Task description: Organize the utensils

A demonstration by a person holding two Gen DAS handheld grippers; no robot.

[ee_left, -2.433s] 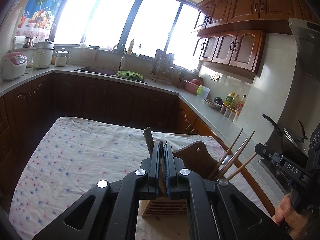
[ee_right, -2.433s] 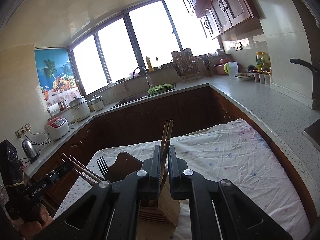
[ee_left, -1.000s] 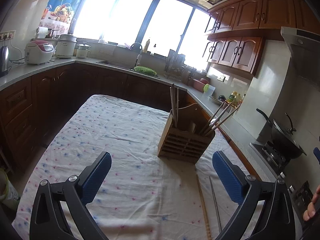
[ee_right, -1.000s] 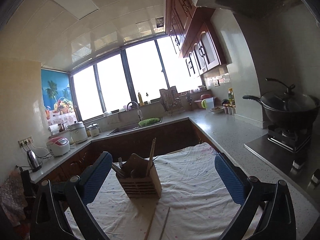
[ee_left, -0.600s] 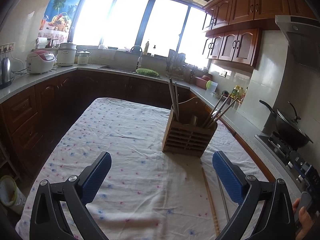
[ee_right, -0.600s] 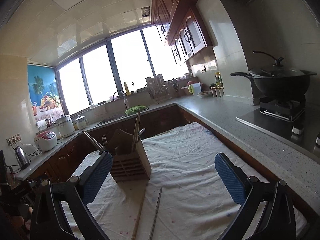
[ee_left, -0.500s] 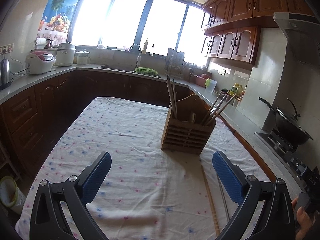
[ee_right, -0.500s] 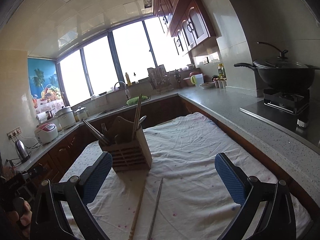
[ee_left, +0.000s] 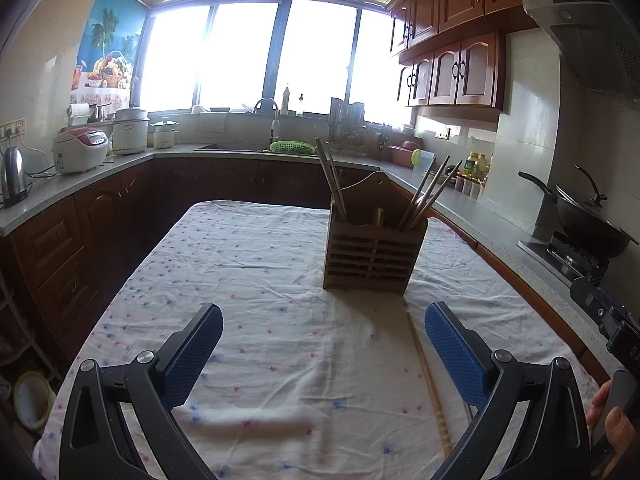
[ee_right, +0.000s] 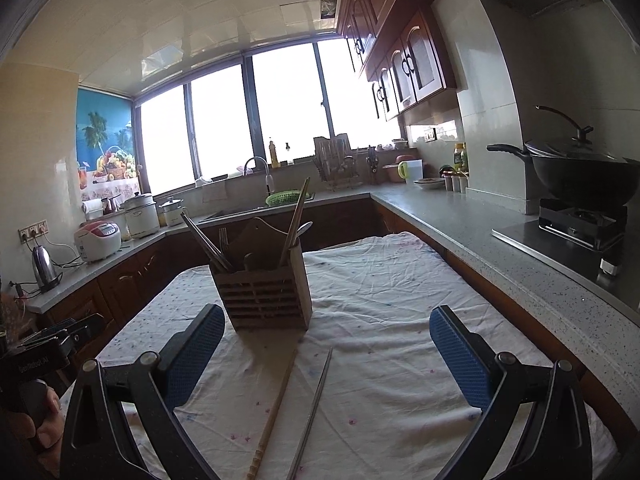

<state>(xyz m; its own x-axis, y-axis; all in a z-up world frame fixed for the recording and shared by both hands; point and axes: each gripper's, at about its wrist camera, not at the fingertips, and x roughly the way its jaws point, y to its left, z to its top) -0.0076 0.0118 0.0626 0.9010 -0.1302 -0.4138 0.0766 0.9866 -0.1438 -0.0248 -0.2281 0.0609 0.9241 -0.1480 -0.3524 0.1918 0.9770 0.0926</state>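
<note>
Your left gripper [ee_left: 322,344] and right gripper [ee_right: 324,346], earlier pinching chopsticks, now hover empty, fingers spread wide. Ahead of them stands the slatted wooden holder [ee_right: 266,294]. One wooden chopstick [ee_right: 276,404] and one metal chopstick [ee_right: 314,404] lie between the right fingers.

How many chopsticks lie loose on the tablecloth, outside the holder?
2: a wooden chopstick and a metal chopstick, side by side before the wooden holder. None seem hidden.

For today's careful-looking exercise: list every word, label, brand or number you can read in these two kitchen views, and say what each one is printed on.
"GenRobot.AI": white lettering on the black body of the left gripper, seen in the right wrist view.
"DA...": cut off at the frame edge, on the right gripper, seen in the left wrist view.
Too small or blurred: condiment bottles, rice cooker panel, fruit poster.
</note>
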